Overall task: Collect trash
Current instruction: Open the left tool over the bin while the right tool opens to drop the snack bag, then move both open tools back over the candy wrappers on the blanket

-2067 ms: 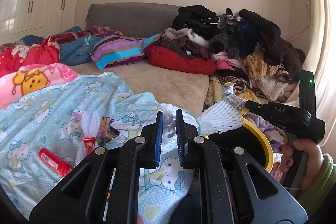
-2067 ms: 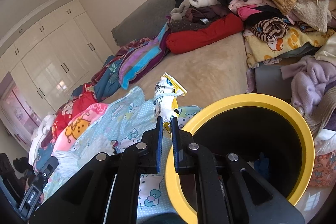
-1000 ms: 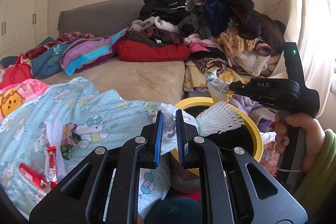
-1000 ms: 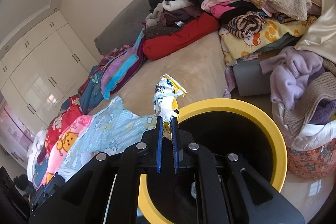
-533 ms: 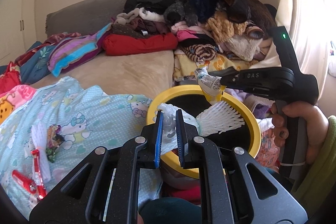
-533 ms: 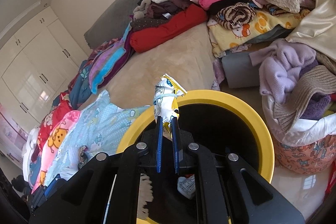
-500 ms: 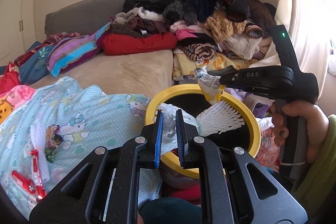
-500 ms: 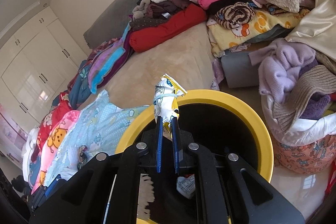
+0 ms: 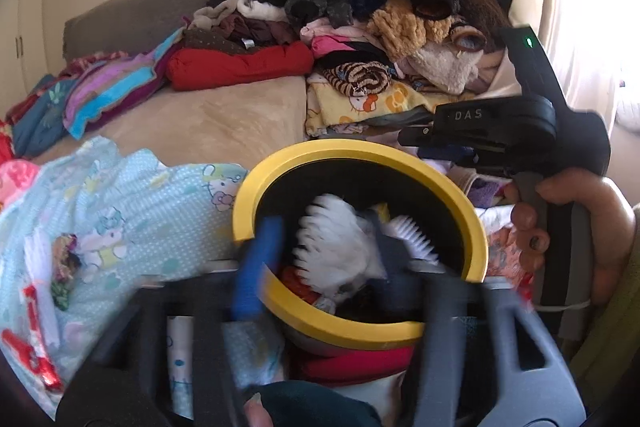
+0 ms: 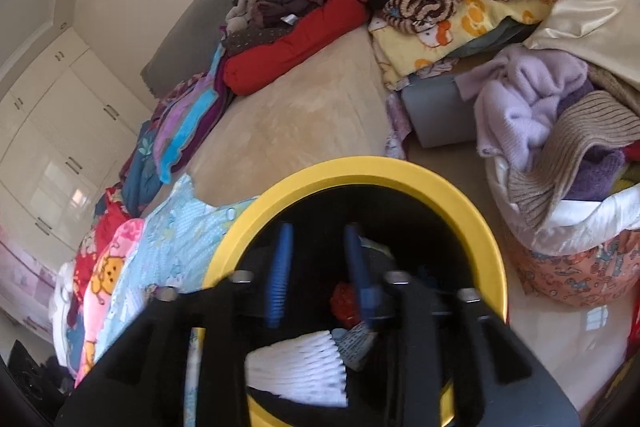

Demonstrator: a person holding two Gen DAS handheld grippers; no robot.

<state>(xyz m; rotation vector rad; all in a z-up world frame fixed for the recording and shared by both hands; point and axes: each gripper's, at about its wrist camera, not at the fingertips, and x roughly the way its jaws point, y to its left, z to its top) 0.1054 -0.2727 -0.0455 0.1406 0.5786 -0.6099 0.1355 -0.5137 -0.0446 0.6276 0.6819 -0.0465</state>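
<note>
White foam net (image 9: pixel 336 247) drops between the opening left claw (image 9: pixel 320 259) into bin (image 9: pixel 460 195).

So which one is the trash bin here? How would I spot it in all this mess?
Find the bed heaped with clothes. At its near edge, beside the pale blue cartoon blanket, stands the bin, with a basket of woollens on its other side. It is the only round, hard thing among the soft fabric: a bright yellow rim around a black inside, with white foam netting in it.

Cluttered bed (image 9: pixel 224 119), white wardrobe (image 10: pixel 52 131) (sunlit), curtain (image 9: pixel 576 7)
</note>
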